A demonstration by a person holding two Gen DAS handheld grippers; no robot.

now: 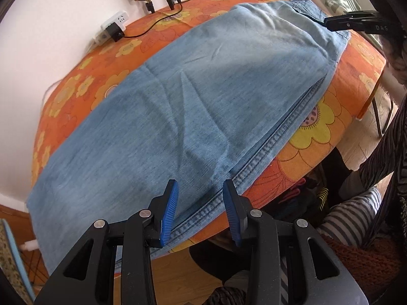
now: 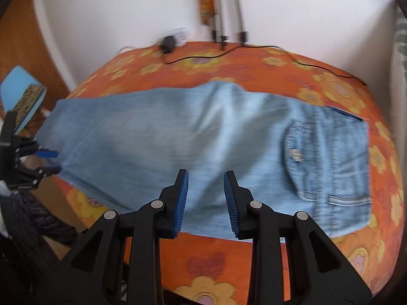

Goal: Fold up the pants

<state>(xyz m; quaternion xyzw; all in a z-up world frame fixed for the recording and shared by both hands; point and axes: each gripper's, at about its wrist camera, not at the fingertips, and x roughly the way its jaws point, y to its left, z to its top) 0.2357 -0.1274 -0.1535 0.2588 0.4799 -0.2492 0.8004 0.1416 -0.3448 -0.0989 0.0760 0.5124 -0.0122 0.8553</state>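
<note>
The jeans (image 2: 203, 137) look soft, floppy and fairly heavy, so I'd pinch doubled hem and waistband edges; left gripper (image 1: 201, 190) and right gripper (image 2: 206, 180) are both parted, empty.

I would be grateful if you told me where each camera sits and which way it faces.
Left wrist: on the left tool, angled down along the jeans from the hem end; a striped sleeve shows, and the right tool far off.
Right wrist: on the right tool, angled down over the jeans' middle, back pocket rightward; the left tool at the left edge.
Shared: jeans, floral tablecloth, black cable.
</note>
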